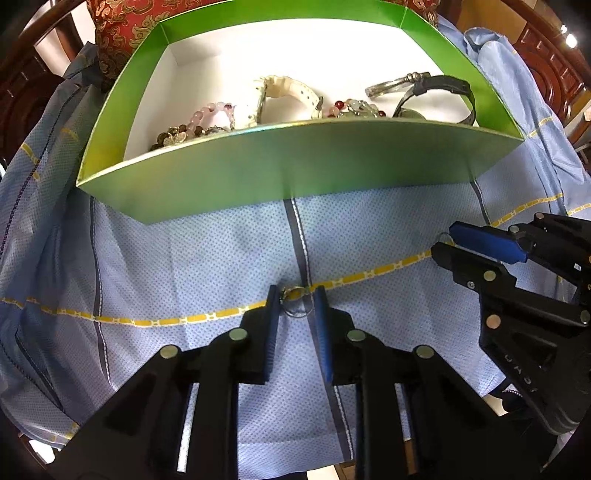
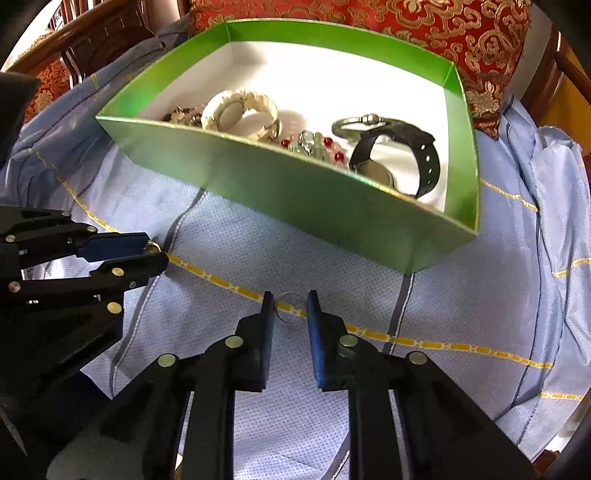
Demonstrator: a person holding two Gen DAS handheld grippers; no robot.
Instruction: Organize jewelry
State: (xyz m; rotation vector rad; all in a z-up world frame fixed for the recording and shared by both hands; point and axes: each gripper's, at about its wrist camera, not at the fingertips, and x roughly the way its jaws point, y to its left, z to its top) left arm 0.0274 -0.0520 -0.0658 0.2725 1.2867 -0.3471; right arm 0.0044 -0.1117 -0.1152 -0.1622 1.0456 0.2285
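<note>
In the left wrist view my left gripper (image 1: 296, 295) points down at the blue cloth. Its pads touch both sides of a small silver ring (image 1: 291, 294) with a gold ornament, which rests on the cloth. My right gripper (image 1: 445, 242) is at the right, its tips pinching another thin ring (image 1: 442, 235). In the right wrist view the right gripper (image 2: 290, 299) is shut on that plain silver ring (image 2: 289, 294) over a yellow stripe. The left gripper (image 2: 157, 251) at the left holds its ring (image 2: 152, 245). The green box (image 1: 295, 166) stands just beyond both.
The green box (image 2: 295, 192) has a white floor. It holds a white watch (image 2: 240, 110), a black watch (image 2: 424, 147), a silver bangle (image 2: 354, 122) and bead bracelets (image 2: 314, 144). A red and gold cushion (image 2: 461, 33) lies behind it. Dark wooden chair rails (image 2: 92, 37) ring the cloth.
</note>
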